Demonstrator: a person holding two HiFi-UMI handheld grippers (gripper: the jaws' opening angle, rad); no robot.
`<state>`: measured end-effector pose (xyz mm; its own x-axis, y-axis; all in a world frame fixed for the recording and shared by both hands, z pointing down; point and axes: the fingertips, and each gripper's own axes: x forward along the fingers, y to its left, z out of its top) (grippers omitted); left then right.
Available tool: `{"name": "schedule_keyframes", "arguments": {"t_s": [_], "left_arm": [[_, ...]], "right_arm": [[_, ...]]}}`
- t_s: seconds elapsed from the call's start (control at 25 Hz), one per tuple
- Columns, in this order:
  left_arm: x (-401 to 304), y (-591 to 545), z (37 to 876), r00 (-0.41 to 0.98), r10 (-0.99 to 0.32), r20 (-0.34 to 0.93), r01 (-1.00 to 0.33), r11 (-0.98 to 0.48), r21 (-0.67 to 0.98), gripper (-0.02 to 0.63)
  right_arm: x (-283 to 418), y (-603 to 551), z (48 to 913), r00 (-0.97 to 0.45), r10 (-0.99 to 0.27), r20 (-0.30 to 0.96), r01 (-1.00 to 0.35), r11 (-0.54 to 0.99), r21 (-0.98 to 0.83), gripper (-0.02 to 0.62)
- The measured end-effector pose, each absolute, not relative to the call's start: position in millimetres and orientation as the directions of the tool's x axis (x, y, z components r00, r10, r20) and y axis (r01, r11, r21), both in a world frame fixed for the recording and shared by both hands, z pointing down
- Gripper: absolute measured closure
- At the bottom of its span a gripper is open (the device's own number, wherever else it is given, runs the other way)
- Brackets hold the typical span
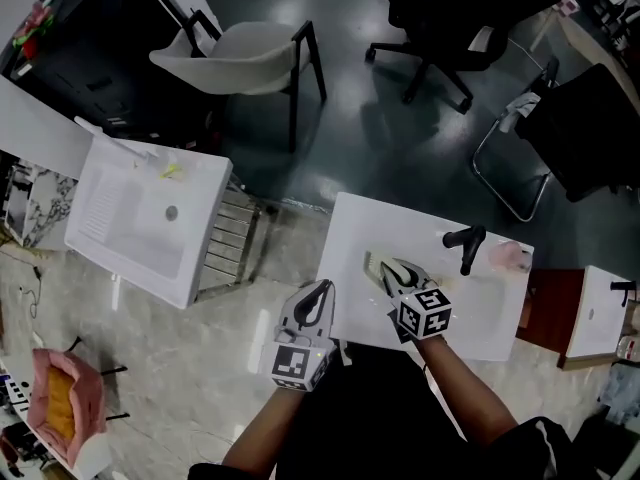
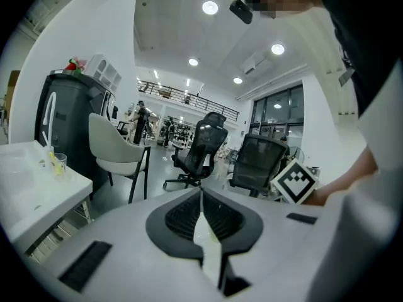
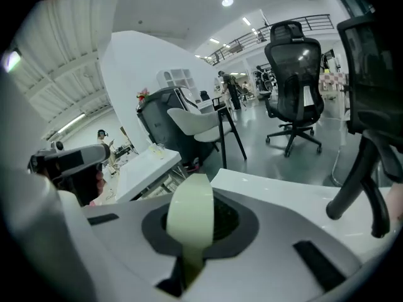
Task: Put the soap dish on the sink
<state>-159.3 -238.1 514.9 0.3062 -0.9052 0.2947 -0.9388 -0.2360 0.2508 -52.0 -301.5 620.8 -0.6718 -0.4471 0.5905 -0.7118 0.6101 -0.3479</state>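
Green soap dish (image 3: 189,219) hangs over sink (image 1: 370,223) near its left edge.

Head view, 3 white sinks on the floor (image 1: 350,138).

Near sink (image 1: 350,230): 1 black faucet (image 1: 466,246) stands on its far rim, with a pink item (image 1: 508,256) just beside it at the far right corner.

Left sink (image 1: 210,183): a small yellow item (image 1: 170,171) on the back ledge and a drain (image 1: 171,212) in the basin.

Small sink (image 1: 598,320) at the right edge carries 1 black tap (image 1: 622,288).

The floor is dark grey farther off and pale and marbled near me. On it I note 1 white chair (image 1: 245,53), 1 black office chair (image 1: 450,13), 1 black chrome-framed chair (image 1: 585,128) and a pink bag (image 1: 55,408) at lower left.
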Motion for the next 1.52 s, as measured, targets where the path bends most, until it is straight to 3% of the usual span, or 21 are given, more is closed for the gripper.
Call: {"name": "schedule_keyframes", "arguments": {"t_s": [0.56,1.0,1.52], "left_arm": [[-207.9,-302.4,554.8,0.480,-0.822,0.307,-0.857,-0.364,0.365,0.588],[-240.0,-335.5,573.2,0.556,-0.775,0.301,-0.809,-0.420,0.412,0.588],[-253.3,-345.8,584.5,0.609,-0.736,0.297,-0.771,-0.462,0.437,0.589]], "right_arm": [[-109.5,-349.8,697.7,-0.638,-0.333,0.695,-0.760,0.421,-0.496,0.588],[-137.6,-391.8,734.4,-0.702,-0.260,0.663,-0.710,0.319,-0.627,0.588],[-133.4,-422.4,759.8,-0.621,-0.227,0.750,-0.771,0.346,-0.534,0.517]]}}
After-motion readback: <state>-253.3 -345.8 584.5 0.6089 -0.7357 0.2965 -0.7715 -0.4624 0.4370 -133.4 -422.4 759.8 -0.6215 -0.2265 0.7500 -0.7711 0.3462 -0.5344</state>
